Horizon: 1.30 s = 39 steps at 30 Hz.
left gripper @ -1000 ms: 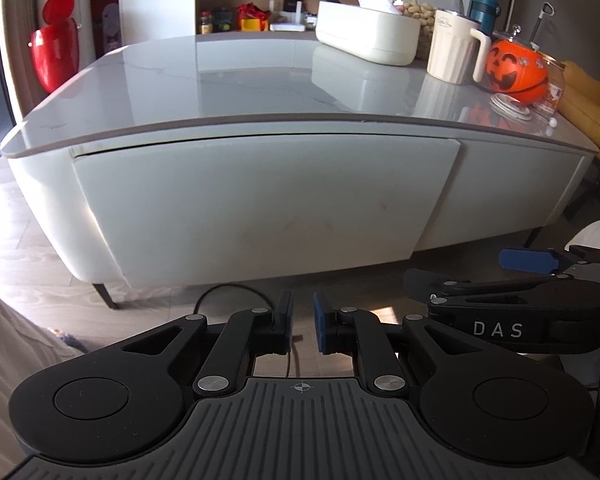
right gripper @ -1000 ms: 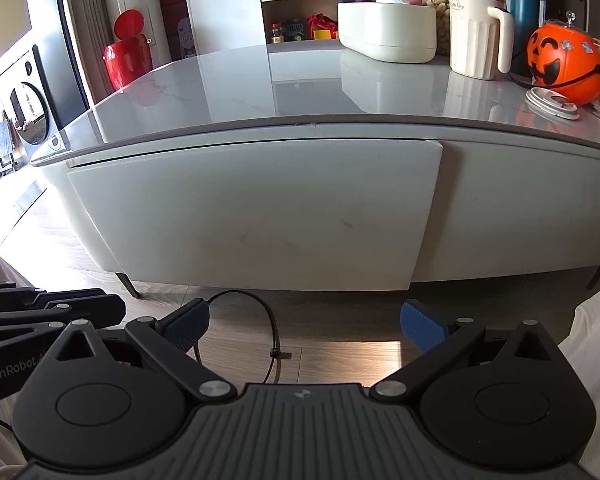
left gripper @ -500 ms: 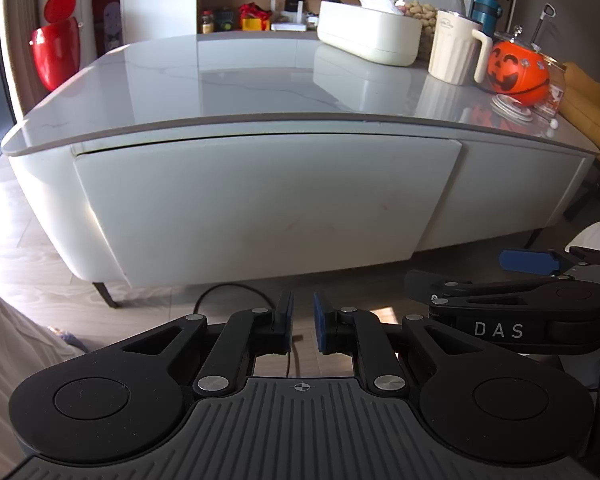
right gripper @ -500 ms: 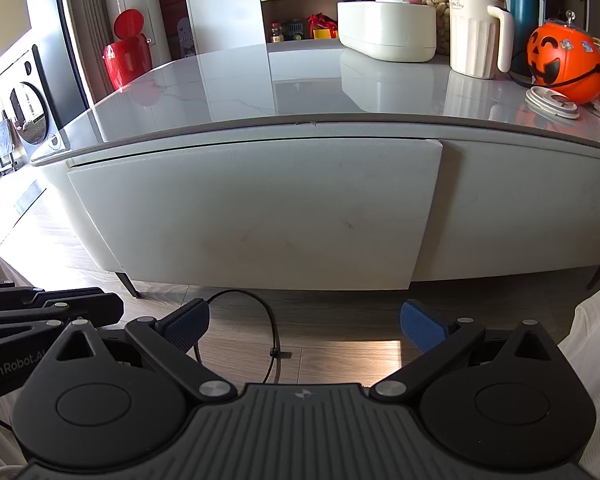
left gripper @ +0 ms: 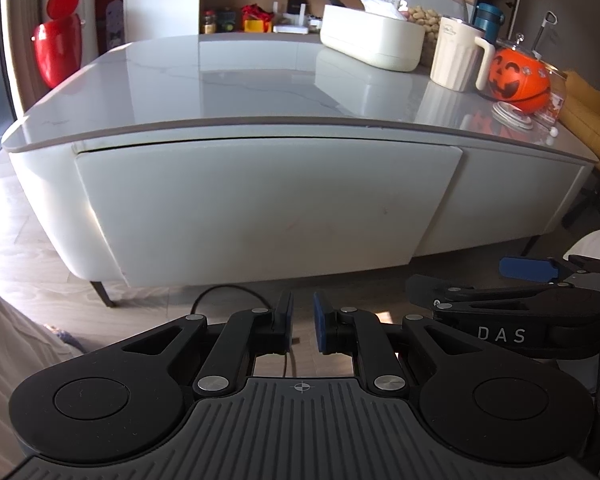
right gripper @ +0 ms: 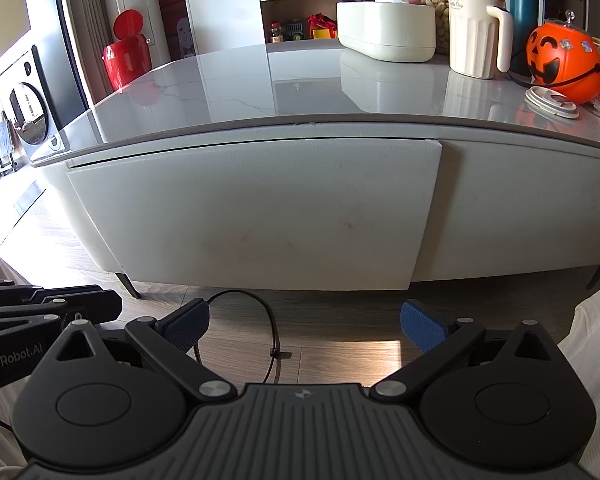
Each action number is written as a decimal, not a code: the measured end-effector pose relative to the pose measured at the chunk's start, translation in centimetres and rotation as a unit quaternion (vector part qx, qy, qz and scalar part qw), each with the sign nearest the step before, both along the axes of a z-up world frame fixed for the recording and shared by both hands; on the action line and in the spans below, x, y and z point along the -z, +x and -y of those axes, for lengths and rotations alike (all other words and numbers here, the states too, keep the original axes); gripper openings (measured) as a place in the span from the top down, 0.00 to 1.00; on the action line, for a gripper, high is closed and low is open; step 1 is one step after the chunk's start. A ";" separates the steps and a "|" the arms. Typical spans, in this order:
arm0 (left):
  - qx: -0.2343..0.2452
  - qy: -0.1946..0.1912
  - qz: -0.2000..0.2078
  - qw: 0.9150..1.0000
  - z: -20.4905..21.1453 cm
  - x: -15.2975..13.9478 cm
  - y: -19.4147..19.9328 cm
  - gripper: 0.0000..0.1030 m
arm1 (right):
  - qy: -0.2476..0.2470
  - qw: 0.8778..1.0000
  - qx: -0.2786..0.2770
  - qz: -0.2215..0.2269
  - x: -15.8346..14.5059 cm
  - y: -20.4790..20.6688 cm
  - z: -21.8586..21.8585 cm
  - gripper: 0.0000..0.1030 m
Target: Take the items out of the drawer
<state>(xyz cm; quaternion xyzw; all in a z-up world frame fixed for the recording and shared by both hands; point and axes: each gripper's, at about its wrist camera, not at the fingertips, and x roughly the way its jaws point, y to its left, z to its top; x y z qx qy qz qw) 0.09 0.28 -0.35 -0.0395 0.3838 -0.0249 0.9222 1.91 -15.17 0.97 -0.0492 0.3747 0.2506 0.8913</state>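
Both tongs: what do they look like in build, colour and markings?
Both are matte black, with two round hinge discs, silver pivot bolts, a ribbed grey base and blue ribbed pads. The left tongs show "GenRobot.AI" on the side in the right wrist view; the right tongs show "DAS" in the left wrist view.

Open floor lies before the shut drawer front, crossed only by a looping black cable.

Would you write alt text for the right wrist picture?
The open right gripper, holding nothing, faces a closed white drawer front under a grey tabletop. An orange pumpkin bucket and cream pitcher stand on top.
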 end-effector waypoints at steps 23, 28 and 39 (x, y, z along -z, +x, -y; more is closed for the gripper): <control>-0.024 -0.012 0.020 0.999 -3.9 -0.2 3.4 0.87 | -0.013 1.000 -0.018 -0.019 -1.0 3.7 -0.4 0.00; -0.039 0.014 0.056 0.998 -9.1 -1.1 6.0 0.86 | -0.040 0.997 -0.054 0.027 -1.7 6.7 -0.6 0.00; -0.088 -0.025 0.074 0.993 -19.9 -0.8 9.1 0.84 | -0.062 0.993 -0.094 0.019 -0.8 15.3 0.4 0.00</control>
